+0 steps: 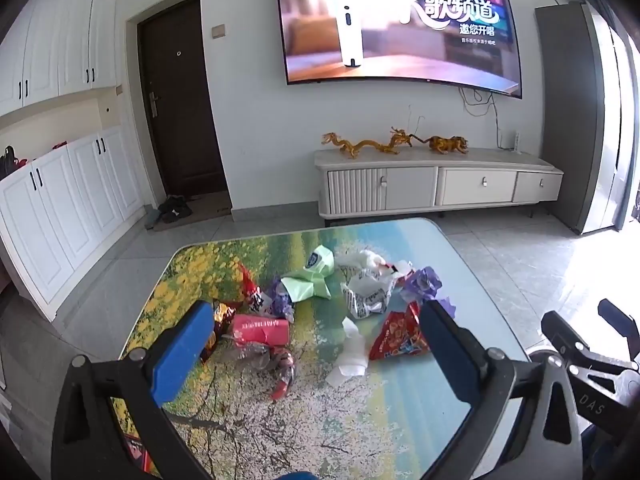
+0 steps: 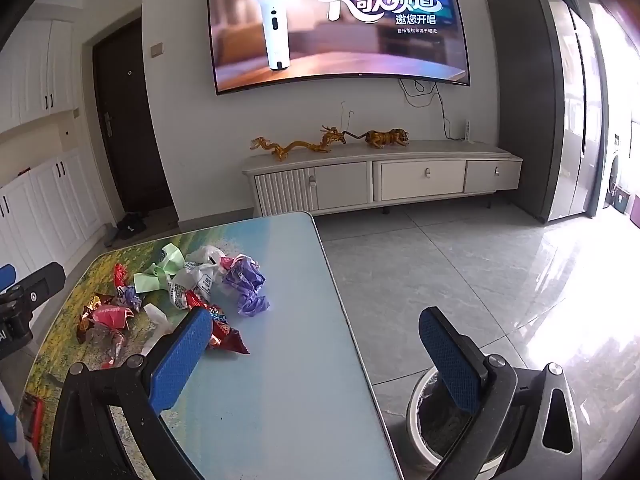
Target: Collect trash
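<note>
Both grippers are spread wide with nothing in them, so here's where I'm at. My left gripper (image 1: 316,344) hangs over the near half of the table (image 1: 400,420), blue pads apart, with the trash pile (image 1: 332,296) straight ahead at 12 o'clock between the fingers. The pile is a loose scatter of crumpled wrappers, not stacked, stretched roughly from 9 to 3 o'clock across the tabletop.

Closest bits: a red snack bag (image 1: 396,336) at about 1 o'clock, flat, its pointed corner toward the right finger. A pink wrapper (image 1: 262,327) at 11 o'clock lies with its long axis running 9 to 3. A white tissue (image 1: 351,354) sits between them, long axis pointing away from me. Further out there's a pale green bag (image 1: 314,280), a white printed bag (image 1: 366,300) and a crumpled purple wrapper (image 1: 424,286).

My right gripper (image 2: 316,344) straddles the table's right edge, and the trash bin (image 2: 416,424) sits on the floor at 5 o'clock, just beside the table, partly hidden behind its right finger.
</note>
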